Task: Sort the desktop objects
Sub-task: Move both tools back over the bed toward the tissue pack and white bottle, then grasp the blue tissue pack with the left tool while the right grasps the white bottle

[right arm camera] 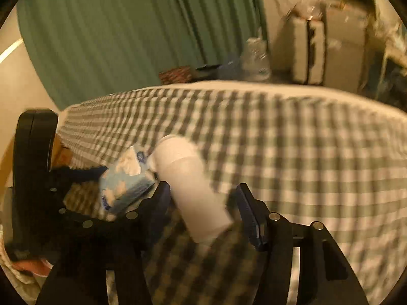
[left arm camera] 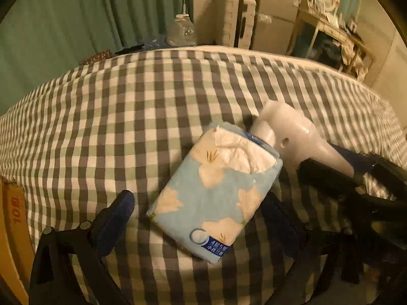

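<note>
Between wide-spread left hand-held gripper (left arm camera: 201,218) fingers, tissue pack (left arm camera: 216,193).

Bench (left arm camera: 157,96) covered in green-grey-white checked cloth, cream edge at the far side. Green pleated curtain (left arm camera: 76,17) hangs behind it — fills the left of both views. Right of the curtain, pale wall, then stacked beige cases or boxes (left arm camera: 257,17) and a cluttered, peeling shelf frame (left arm camera: 338,38). Clear plastic bottle (left arm camera: 182,31) stands past the far edge. Warm dim light — yellowish cast.
</note>
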Motion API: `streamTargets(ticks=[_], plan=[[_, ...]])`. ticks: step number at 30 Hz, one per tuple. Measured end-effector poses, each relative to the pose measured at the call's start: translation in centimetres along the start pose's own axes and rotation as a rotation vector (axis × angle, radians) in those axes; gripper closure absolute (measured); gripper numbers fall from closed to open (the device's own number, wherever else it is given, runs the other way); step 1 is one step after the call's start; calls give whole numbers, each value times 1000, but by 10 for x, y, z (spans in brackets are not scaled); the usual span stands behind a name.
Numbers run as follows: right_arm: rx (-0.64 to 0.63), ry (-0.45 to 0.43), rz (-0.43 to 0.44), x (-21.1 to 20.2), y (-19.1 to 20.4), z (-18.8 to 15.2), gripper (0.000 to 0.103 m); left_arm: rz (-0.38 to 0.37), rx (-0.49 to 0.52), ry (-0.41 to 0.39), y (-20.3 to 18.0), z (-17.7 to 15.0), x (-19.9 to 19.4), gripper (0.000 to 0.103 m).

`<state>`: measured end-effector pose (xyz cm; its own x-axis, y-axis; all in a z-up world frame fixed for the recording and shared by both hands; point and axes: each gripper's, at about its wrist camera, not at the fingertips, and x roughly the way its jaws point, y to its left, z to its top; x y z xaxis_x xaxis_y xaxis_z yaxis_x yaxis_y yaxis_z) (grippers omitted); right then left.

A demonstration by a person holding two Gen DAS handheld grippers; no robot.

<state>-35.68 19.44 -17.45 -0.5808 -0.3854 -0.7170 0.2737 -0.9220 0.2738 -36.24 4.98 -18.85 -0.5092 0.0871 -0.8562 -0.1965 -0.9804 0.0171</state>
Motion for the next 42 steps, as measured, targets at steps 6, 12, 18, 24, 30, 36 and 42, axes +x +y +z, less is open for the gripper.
streamTargets(ticks=[6, 12, 18, 24, 30, 36, 42], plan=[[-10, 34, -108, 0, 14, -12, 61, 52, 153, -84, -30, -13, -17, 43], [-9, 49, -239, -34, 28, -44, 71, 18, 127, -26, -27, -25, -53, 45], [85, 156, -342, -72, 33, -82, 71, -13, 34, -6, -14, -53, -100, 45], [160, 180, -352, -105, 57, -120, 72, -3, -7, 4, -9, -124, -137, 44], [140, 91, -379, -150, 85, -128, 72, 21, -117, -30, 16, -158, -169, 44], [86, 38, -395, -174, 108, -124, 75, 51, -194, -104, 38, -166, -205, 44], [26, 20, -375, -186, 138, -129, 103, 51, -236, -112, 39, -174, -216, 44]])
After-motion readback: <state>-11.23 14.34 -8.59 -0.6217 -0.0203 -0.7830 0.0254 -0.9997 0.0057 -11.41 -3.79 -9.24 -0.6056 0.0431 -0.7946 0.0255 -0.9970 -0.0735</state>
